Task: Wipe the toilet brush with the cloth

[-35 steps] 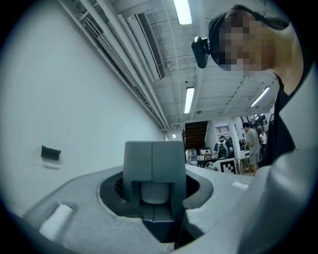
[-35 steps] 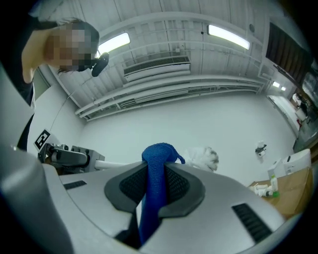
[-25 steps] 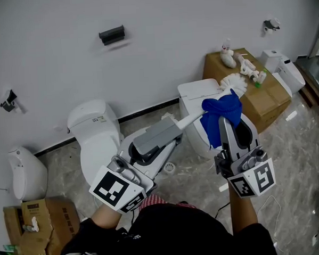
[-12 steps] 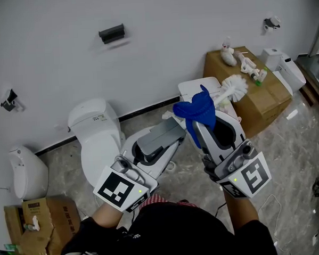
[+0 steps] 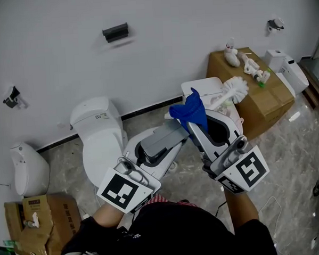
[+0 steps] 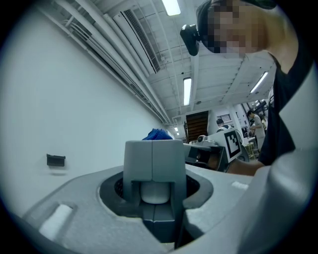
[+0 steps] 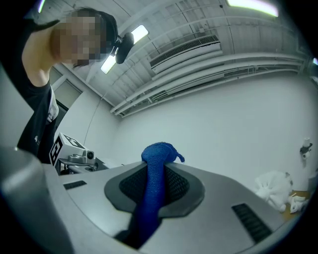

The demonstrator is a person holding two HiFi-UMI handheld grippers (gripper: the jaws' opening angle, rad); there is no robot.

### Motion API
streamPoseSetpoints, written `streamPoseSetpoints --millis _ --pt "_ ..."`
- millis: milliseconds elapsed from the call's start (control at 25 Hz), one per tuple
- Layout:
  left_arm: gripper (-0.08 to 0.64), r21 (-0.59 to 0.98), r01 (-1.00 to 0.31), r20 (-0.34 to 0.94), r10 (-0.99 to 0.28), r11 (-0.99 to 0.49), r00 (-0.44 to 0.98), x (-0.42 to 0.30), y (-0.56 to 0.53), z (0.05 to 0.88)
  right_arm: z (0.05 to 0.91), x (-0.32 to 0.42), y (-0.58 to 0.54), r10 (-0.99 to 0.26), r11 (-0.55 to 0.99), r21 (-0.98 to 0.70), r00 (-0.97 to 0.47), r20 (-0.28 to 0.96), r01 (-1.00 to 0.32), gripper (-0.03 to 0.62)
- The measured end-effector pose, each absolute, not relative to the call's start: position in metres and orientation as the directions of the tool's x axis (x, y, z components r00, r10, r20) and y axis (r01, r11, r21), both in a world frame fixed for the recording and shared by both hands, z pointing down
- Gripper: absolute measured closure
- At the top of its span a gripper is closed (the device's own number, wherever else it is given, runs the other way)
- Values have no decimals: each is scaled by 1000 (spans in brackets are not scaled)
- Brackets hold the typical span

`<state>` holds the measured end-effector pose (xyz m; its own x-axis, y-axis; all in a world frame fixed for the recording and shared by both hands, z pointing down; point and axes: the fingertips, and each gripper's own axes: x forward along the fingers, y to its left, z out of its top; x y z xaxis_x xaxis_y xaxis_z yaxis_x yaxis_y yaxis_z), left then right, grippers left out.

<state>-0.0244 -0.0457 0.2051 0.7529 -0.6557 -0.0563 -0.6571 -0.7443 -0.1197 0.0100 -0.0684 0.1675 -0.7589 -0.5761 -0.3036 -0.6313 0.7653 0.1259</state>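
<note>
The toilet brush has a grey grip (image 5: 161,138), a white shaft and a white bristle head (image 5: 233,88) that points up and right. My left gripper (image 5: 159,145) is shut on the grey grip (image 6: 154,161) and holds the brush out level. My right gripper (image 5: 196,129) is shut on a blue cloth (image 5: 189,111), which bunches above its jaw tips against the shaft just past the grey grip. In the right gripper view the cloth (image 7: 154,183) runs up between the jaws, and the bristle head (image 7: 272,184) shows at the far right. The cloth's top (image 6: 158,134) peeks over the grip.
A white toilet (image 5: 99,138) stands by the wall at left, another (image 5: 230,127) lies under the brush. A cardboard box (image 5: 262,102) with small items is at right, a second box (image 5: 39,221) at bottom left. A white fixture (image 5: 28,168) sits far left.
My right gripper has carried the blue cloth left along the shaft, from beside the bristle head to near the grey grip. The bristle head now shows bare. The left gripper has stayed put.
</note>
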Motion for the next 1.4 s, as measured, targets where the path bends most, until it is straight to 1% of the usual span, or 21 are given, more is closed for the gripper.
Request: streamPoseSetpoints --millis 200,400,560,800,1400 --pt "399 -122 -662 -51 -661 -740 749 -23 -46 205 171 9 -71 -584 761 139 -762 -279 -634 528" --pt "399 -146 -656 -73 -653 -741 754 -24 -46 203 171 13 -73 -593 751 144 -754 -281 -645 528" --pt "399 -138 -657 -58 -656 -741 753 -24 -46 204 173 15 -77 -608 739 152 -747 -269 -656 528" --pt "399 -130 -657 -45 -658 -742 752 -24 -44 203 172 24 -81 -619 735 115 -731 -286 -668 528" --pt "399 -136 -653 -58 -652 -745 756 -24 -44 198 175 45 -97 -677 682 104 -679 -284 -724 528"
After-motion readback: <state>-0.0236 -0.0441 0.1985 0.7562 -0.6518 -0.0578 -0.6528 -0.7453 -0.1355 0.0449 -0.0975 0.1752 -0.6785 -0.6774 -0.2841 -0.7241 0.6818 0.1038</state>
